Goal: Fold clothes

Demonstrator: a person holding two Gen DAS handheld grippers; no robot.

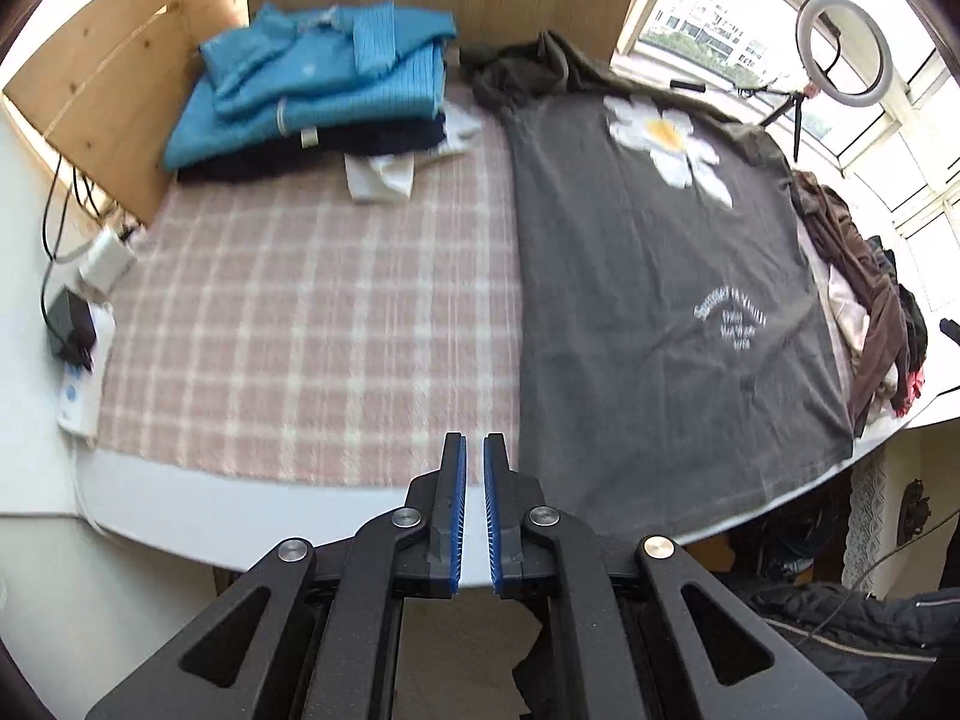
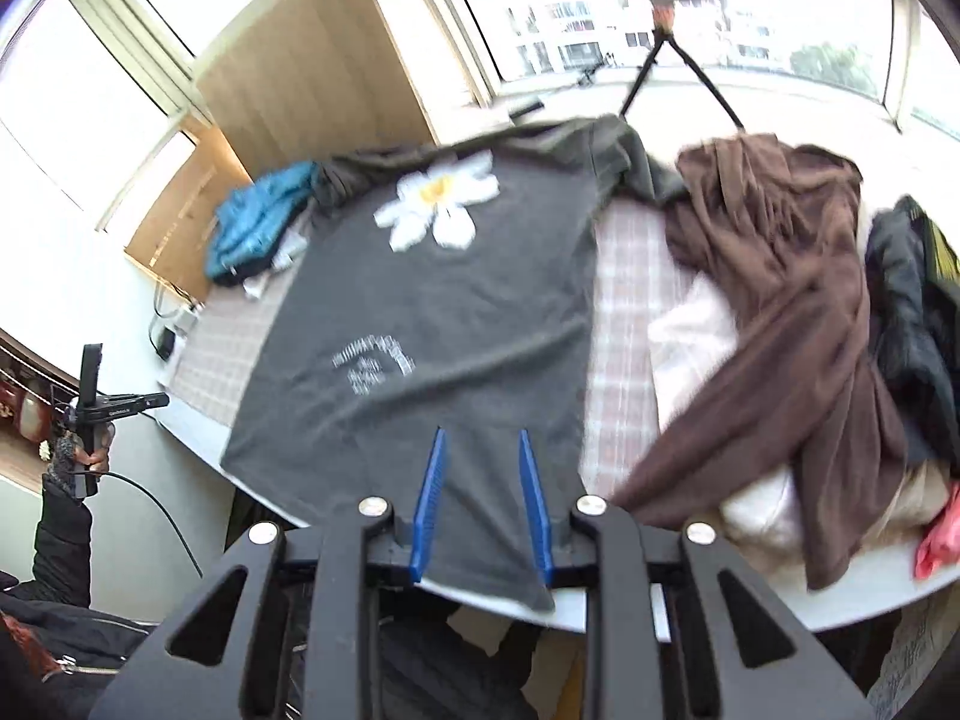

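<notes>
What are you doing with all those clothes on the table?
A person with a gripper in each hand is folding laundry. The grey daisy T-shirt lies spread flat on the checked blanket, not folded yet. Neither the left gripper nor the right gripper holds anything. Finished clothes sit in the blue-topped stack; a brown garment tops the unfolded pile.

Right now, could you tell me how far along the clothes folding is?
Done: a folded stack, blue sweater on top, sits at the far left corner. In hand: the grey daisy T-shirt lies spread flat on the checked blanket, not yet folded; neither the left gripper nor the right gripper holds it. Left: a heap with a brown garment waits unfolded at the right.
</notes>
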